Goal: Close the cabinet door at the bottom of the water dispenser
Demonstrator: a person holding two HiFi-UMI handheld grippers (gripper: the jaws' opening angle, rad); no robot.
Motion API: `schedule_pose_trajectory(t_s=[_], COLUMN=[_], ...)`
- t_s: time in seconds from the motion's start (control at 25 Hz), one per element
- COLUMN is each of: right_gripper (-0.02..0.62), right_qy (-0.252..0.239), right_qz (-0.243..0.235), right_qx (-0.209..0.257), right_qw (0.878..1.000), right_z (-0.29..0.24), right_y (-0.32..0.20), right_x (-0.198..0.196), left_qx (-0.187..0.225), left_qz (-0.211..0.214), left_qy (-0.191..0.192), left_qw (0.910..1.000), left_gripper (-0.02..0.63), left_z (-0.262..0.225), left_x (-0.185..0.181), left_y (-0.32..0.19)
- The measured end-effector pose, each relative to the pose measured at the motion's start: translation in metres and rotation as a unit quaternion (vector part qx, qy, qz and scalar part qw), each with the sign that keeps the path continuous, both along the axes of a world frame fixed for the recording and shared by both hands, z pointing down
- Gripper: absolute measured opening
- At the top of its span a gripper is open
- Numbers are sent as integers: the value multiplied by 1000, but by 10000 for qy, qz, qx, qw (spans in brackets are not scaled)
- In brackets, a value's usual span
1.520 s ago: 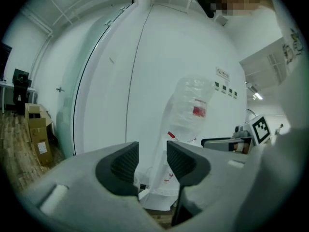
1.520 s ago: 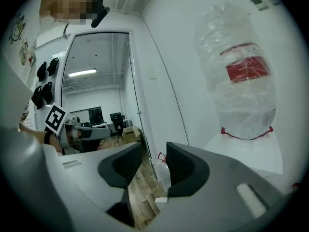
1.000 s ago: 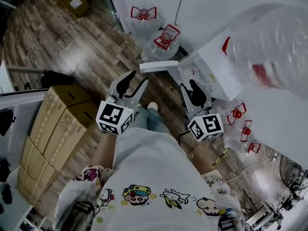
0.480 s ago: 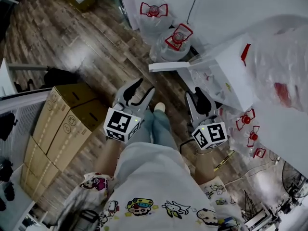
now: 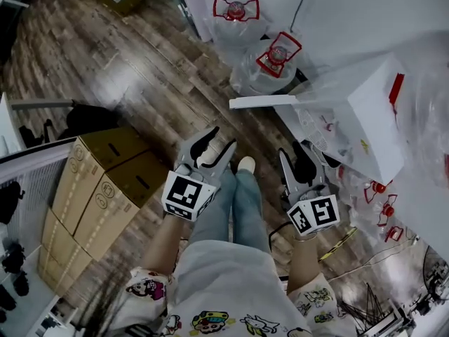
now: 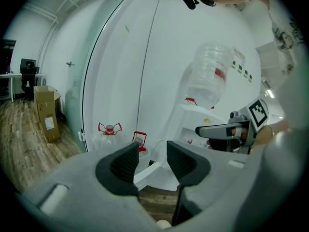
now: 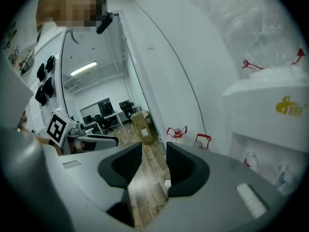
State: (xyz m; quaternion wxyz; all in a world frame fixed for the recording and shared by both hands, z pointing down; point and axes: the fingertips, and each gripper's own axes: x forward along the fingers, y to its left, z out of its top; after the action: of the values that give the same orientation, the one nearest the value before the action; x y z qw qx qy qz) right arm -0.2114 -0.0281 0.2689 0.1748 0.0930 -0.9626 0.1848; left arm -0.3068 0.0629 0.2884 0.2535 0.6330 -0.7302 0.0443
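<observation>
I am holding the left claw point(image 5: 217, 143) and the right claw point(image 5: 293, 150) side by side above the wood floor point(image 5: 126, 69). Each one's jaws are standing apart, gripping nothing. Just beyond them, the cabinet door point(image 5: 263, 102) is sticking out open, leftward from the white water dispenser point(image 5: 372, 125). Water jugs point(image 5: 275, 58) are standing farther back.

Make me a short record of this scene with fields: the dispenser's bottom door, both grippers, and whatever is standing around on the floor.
cabinet door: open, sticking out from the base of the water dispenser
left gripper: jaws apart, nothing between them, clear of the door
right gripper: jaws apart, empty, near the dispenser, not touching it
water jugs: two with red handles, on the floor beyond the door
cardboard boxes: stacked on the person's left
floor: wood planks
task state: door not yet closed
</observation>
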Motion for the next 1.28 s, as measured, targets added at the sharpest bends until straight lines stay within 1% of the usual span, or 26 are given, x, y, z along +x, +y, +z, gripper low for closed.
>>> schedule_pose_trajectory(t_s=[0.2, 0.36, 0.6, 1.04, 1.28], right_gripper=[150, 152, 150, 150, 150], right_qy=[87, 212, 424, 638, 750], right_qz=[62, 105, 116, 163, 168], right_qx=[-37, -53, -175, -558, -734], right_qw=[9999, 9997, 9989, 9963, 9943], right_z=[41, 74, 132, 222, 256], right_y=[-4, -8, -7, -1, 2], right_x=[-5, -1, -1, -8, -11], left_qx=[-79, -124, -261, -653, -943], left_qz=[30, 81, 201, 430, 688], left_qy=[4, 90, 109, 42, -23], left_qw=[10000, 9998, 9994, 9969, 9932], left_gripper=[176, 176, 179, 199, 215], left_z=[45, 83, 145, 244, 290], left_x=[-10, -11, -10, -29, -35], left_y=[-6, -11, -16, -26, -38])
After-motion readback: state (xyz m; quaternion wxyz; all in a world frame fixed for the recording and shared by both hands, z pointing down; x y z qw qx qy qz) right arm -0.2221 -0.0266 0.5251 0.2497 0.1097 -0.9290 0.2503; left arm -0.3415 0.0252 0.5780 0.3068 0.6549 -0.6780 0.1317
